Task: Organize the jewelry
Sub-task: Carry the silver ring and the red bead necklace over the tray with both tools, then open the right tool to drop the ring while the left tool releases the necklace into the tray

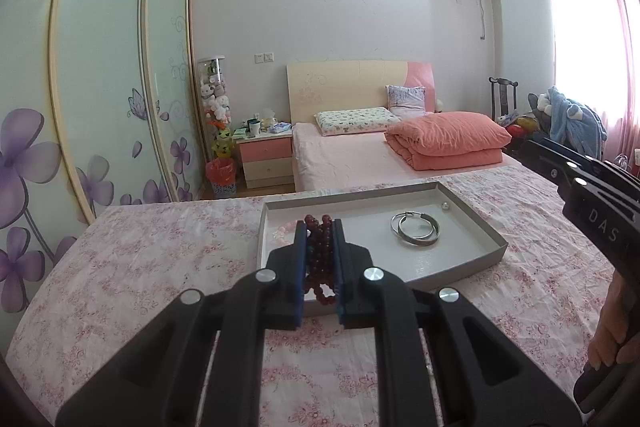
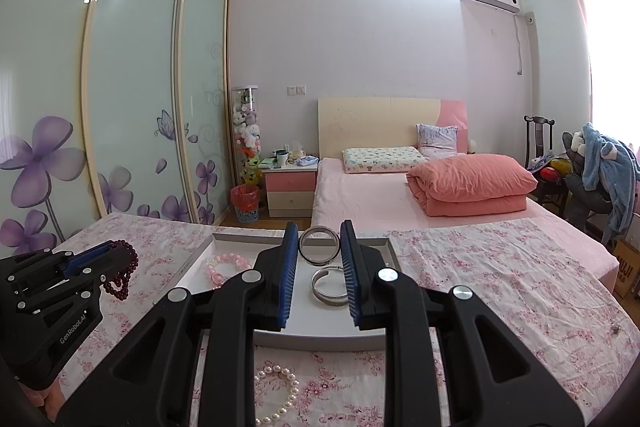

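Currently left claw (image 1: 319,227) pinches dark red beads (image 1: 320,251); right claw (image 2: 319,231) pinches a bangle (image 2: 319,245).

A worktop (image 2: 500,267) draped in a wrinkled pink floral cloth fills the lower half of both views. On it, at the centre of the frame, lies a shallow grey tray (image 1: 476,223), its far edge near the cloth's back border. In front of the tray, at the bottom centre of the right wrist view, a white pearl strand (image 2: 280,393) lies curled on the cloth. Far right, near the worktop's edge, sits one small silvery item (image 2: 615,327), too small to identify.
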`<state>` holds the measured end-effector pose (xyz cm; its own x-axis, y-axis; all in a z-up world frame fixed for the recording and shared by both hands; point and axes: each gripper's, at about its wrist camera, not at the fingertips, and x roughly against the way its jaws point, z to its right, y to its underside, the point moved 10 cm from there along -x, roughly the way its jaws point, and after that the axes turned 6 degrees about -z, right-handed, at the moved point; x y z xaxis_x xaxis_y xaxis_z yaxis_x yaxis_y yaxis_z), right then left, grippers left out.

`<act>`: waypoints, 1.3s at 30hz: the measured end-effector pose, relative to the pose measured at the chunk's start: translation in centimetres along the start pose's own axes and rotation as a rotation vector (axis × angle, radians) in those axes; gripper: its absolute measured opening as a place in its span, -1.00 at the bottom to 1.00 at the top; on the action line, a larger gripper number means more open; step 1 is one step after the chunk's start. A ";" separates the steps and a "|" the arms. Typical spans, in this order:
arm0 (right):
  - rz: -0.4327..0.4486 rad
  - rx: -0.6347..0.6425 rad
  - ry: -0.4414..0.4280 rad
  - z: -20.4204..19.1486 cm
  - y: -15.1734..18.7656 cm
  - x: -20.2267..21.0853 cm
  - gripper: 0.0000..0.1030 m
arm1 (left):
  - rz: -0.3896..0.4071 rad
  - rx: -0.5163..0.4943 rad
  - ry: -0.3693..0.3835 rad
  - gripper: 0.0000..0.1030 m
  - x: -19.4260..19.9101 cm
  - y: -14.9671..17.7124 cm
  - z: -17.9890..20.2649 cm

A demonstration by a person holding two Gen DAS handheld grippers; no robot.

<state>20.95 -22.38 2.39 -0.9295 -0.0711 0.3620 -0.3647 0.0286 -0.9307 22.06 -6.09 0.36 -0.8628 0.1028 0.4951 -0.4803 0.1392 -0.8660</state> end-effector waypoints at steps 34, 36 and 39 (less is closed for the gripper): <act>-0.352 -0.124 -0.055 1.4 4.0 -16.7 -0.56 | -0.151 0.011 0.045 -0.75 -16.2 -1.2 0.7; -0.376 -0.143 -0.074 1.3 4.3 -17.2 -0.56 | -0.164 0.018 0.049 -0.70 -16.9 -1.1 0.7; -0.384 -0.158 -0.090 1.5 4.5 -17.1 -0.45 | -0.167 0.031 0.055 -0.61 -17.3 -1.1 0.5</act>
<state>35.26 -22.58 -8.03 -0.7184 -0.1930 0.6683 -0.6941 0.1353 -0.7070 37.43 -8.49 -7.32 -0.7608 0.1348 0.6348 -0.6219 0.1280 -0.7725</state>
